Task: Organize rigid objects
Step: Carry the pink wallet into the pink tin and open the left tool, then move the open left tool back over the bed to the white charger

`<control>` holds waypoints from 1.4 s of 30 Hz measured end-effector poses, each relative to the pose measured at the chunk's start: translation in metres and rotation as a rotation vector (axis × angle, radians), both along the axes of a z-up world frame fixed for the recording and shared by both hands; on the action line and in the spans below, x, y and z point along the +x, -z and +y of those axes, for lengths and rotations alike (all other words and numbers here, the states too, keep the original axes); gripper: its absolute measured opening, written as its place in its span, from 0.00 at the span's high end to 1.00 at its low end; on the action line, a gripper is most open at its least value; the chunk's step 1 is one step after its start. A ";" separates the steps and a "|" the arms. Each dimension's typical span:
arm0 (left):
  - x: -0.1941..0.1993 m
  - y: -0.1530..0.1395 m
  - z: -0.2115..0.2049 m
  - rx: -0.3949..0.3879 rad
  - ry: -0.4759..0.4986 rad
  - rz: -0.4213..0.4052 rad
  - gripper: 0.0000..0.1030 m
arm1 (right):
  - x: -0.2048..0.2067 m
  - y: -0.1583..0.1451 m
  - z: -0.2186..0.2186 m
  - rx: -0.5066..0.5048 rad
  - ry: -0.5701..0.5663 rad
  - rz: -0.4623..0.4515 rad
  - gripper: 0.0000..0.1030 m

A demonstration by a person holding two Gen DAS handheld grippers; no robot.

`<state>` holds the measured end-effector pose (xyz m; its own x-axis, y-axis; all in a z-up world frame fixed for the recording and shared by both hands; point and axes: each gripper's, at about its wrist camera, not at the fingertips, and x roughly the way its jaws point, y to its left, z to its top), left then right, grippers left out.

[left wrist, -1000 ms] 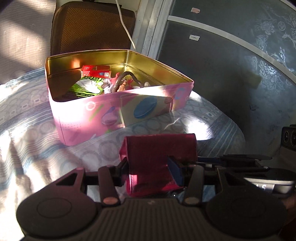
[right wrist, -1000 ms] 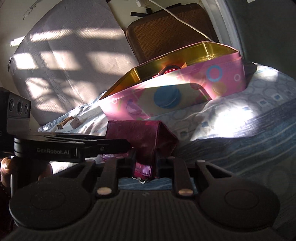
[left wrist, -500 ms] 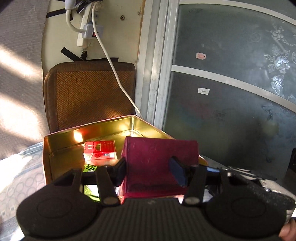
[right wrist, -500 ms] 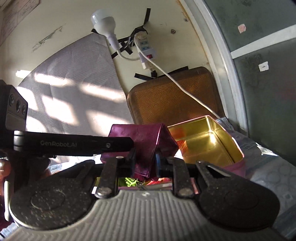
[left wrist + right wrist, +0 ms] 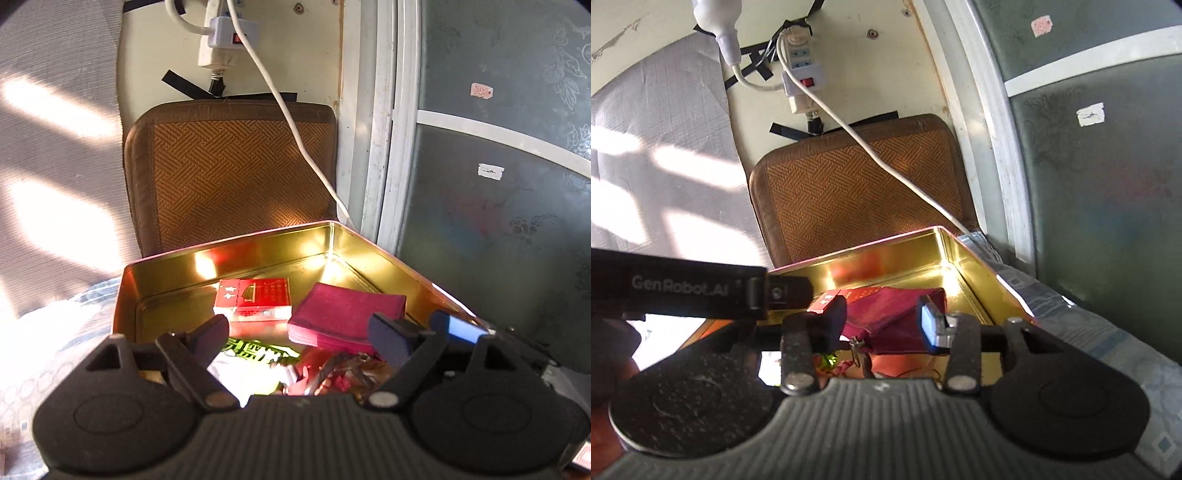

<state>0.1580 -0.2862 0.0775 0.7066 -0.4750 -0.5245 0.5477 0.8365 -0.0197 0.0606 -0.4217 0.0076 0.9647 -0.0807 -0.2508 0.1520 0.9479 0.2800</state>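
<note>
A dark red wallet (image 5: pixel 341 315) lies inside the open gold-lined tin (image 5: pixel 166 266), to the right of a red cigarette pack (image 5: pixel 255 299). It also shows in the right wrist view (image 5: pixel 886 312), lying in the tin (image 5: pixel 964 266). My left gripper (image 5: pixel 301 332) is open above the tin, its jaws wide apart and empty. My right gripper (image 5: pixel 882 317) is open too, jaws on either side of the wallet without touching it. A green and white packet (image 5: pixel 255 349) and small trinkets lie under the grippers.
A brown woven cushion (image 5: pixel 236 173) leans on the wall behind the tin. A white cable (image 5: pixel 295 122) hangs from a power strip (image 5: pixel 225 40) down past the tin's far corner. A dark glass door (image 5: pixel 498 184) is at the right. Patterned bedding (image 5: pixel 1108 332) lies under the tin.
Both grippers carried the wallet up over the tin, then opened. The wallet has dropped from the jaws and now lies in the tin beside the red pack.
</note>
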 end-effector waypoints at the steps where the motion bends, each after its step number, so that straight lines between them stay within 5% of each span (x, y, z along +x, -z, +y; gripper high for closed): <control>1: -0.003 0.000 0.005 -0.009 -0.007 0.010 0.16 | -0.004 0.001 0.001 -0.002 0.005 -0.002 0.56; 13: -0.075 -0.008 0.048 -0.038 -0.006 -0.032 0.16 | -0.068 -0.002 0.035 0.053 0.011 -0.051 0.55; 24: -0.114 0.009 0.116 0.005 -0.039 -0.040 0.16 | -0.092 0.007 0.077 0.067 -0.051 0.034 0.56; 42: -0.091 0.067 0.301 0.071 -0.509 0.030 0.15 | -0.068 0.010 0.168 -0.035 -0.302 0.121 0.55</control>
<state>0.0665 0.0150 0.0100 0.8231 -0.0374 -0.5666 0.0707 0.9968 0.0369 -0.0074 -0.2542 -0.0024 0.9096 0.1943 -0.3673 -0.1077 0.9639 0.2434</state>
